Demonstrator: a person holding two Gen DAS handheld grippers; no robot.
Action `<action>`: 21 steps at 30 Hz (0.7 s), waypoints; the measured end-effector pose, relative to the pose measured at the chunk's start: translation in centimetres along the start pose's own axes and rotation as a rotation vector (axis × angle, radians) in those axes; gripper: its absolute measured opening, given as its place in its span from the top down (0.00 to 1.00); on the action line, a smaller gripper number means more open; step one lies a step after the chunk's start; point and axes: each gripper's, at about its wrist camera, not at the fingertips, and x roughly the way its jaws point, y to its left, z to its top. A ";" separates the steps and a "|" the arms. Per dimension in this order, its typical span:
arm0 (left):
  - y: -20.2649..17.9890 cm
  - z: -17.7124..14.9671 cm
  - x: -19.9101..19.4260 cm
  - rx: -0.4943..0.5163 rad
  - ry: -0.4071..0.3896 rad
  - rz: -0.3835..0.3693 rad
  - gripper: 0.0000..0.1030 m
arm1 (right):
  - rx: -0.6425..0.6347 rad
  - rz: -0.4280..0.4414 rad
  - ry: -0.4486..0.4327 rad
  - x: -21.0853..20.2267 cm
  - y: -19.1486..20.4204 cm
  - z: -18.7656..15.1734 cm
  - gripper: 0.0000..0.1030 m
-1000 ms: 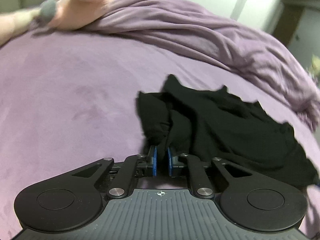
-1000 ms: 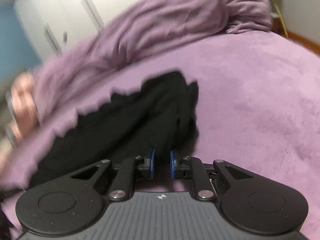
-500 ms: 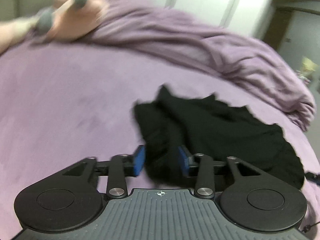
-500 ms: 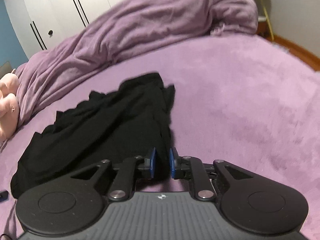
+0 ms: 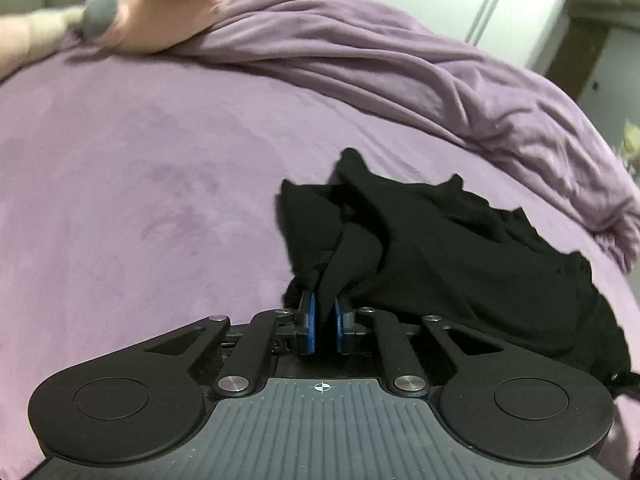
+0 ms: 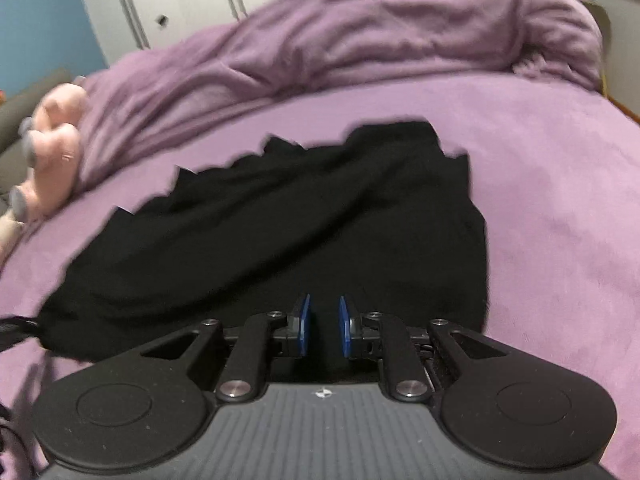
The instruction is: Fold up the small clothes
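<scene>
A black garment (image 5: 460, 264) lies crumpled on the purple bed. In the left wrist view my left gripper (image 5: 324, 312) is shut on a bunched fold of its near-left corner. In the right wrist view the same black garment (image 6: 280, 232) is spread wider and flatter. My right gripper (image 6: 324, 316) sits over its near edge with the blue pads (image 6: 305, 316) slightly apart; the cloth lies below them and I cannot tell whether any is pinched.
A rumpled purple blanket (image 5: 400, 68) is heaped along the far side of the bed (image 5: 120, 184). A pink plush toy (image 5: 160, 12) lies at the far left, also in the right wrist view (image 6: 52, 152). White wardrobe doors (image 6: 180, 4) stand behind.
The left gripper opened half a second ago and has shut again on a fold of the garment. The right gripper's pads have parted a little and the garment now lies spread wider.
</scene>
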 end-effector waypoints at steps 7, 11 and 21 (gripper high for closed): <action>2.2 -0.9 0.0 -0.143 0.045 -0.086 0.63 | 0.032 0.022 0.004 -0.6 -0.7 0.4 0.86; 3.6 -0.8 -0.1 -0.211 0.076 -0.142 0.60 | 0.016 0.053 -0.031 -1.2 0.5 0.3 0.80; 4.7 -0.1 1.8 -0.407 0.119 -0.291 0.24 | 0.016 0.212 -0.012 1.4 5.7 0.3 0.77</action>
